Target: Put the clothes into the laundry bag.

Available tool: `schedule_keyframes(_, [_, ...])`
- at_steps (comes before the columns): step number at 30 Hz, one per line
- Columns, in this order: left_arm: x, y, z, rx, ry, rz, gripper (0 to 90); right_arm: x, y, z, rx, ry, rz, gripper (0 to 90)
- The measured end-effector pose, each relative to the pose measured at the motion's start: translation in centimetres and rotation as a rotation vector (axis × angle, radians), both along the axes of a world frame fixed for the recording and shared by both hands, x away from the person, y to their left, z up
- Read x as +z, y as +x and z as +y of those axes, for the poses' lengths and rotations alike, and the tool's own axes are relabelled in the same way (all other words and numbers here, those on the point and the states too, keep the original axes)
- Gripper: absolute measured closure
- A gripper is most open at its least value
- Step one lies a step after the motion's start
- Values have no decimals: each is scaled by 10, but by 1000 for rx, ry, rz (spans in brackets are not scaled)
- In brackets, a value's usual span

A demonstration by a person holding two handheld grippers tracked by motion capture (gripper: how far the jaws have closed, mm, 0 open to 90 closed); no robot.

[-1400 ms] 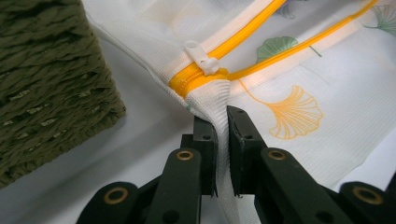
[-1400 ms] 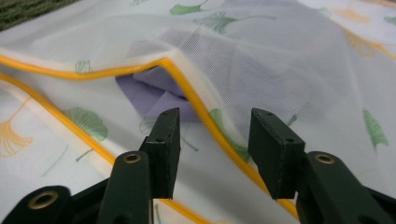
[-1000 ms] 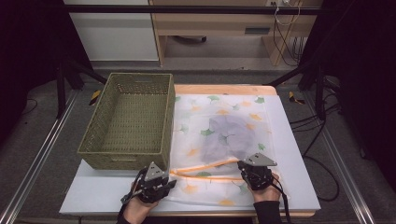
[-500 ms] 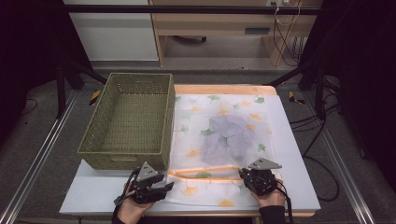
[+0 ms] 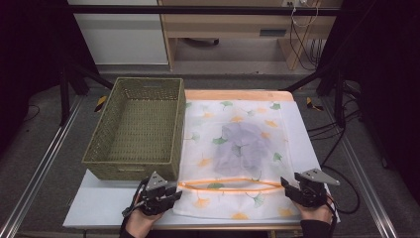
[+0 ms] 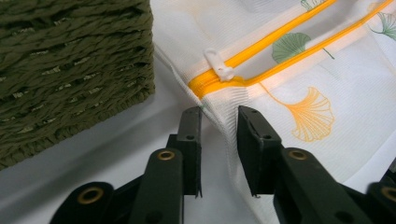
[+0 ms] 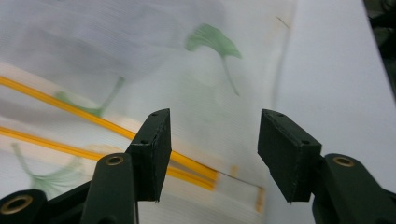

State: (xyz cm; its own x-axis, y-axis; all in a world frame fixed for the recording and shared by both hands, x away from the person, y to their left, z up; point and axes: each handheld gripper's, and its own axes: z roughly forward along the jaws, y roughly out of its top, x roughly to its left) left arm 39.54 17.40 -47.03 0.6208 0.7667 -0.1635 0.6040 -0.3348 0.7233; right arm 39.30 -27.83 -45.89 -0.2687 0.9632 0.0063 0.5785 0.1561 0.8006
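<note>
Flat on the white table (image 5: 99, 208), a mesh bag (image 5: 233, 148) with a leaf print is lying just right of a woven basket (image 5: 136, 126), its left edge touching the basket's side. Inside the bag, a grey garment (image 5: 240, 146) is showing through the mesh. An orange zipper (image 5: 230, 184) is running across the bag's near end and gaping open along its length; its white pull (image 6: 218, 65) is sitting at the left end.

At the bag's near left corner, the left gripper (image 6: 218, 123) is resting low on the table, its jaws having just been closing; they are standing a little apart with a raised fold of the bag's edge between them, and I cannot tell whether the pads are pressing it.

At the near right corner, the right gripper (image 7: 212, 144) is hovering over the zipper's right end, its jaws having just been opening and now standing wide apart, gripping nothing.
</note>
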Motion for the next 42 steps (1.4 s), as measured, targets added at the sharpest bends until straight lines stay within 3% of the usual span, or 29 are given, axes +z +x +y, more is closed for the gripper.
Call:
schedule_keyframes(5, [-3, 2, 0, 6, -4, 7, 715, -7, -2, -16, -68, -24, 31, 481])
schedule_keyframes(8, [-5, 4, 0, 6, -2, 2, 705, -14, -4, -25, -88, -3, 66, 531])
schedule_keyframes(16, [-9, 6, -2, -7, 13, 15, 757, -22, -1, -27, -72, 41, 121, 609])
schedule_keyframes(19, [-9, 5, -4, -11, 20, 16, 807, -21, -1, -25, -71, 70, 133, 712])
schedule_keyframes(26, [-7, 3, -5, -13, 33, 17, 846, -18, 2, -24, -58, 53, 152, 824])
schedule_keyframes(31, [-6, 0, -7, -25, 20, 13, 845, -15, 7, -26, -76, 0, 134, 835])
schedule_keyframes(35, [-7, -3, -11, -31, 42, -1, 825, -17, 11, -29, -88, -15, 125, 821])
schedule_keyframes(38, [-7, -2, -9, -27, 33, -2, 781, -15, 10, -28, -91, -33, 105, 764])
schedule_keyframes(42, [-6, -3, -8, -35, 32, -9, 707, -8, 6, -26, -83, -20, 62, 663])
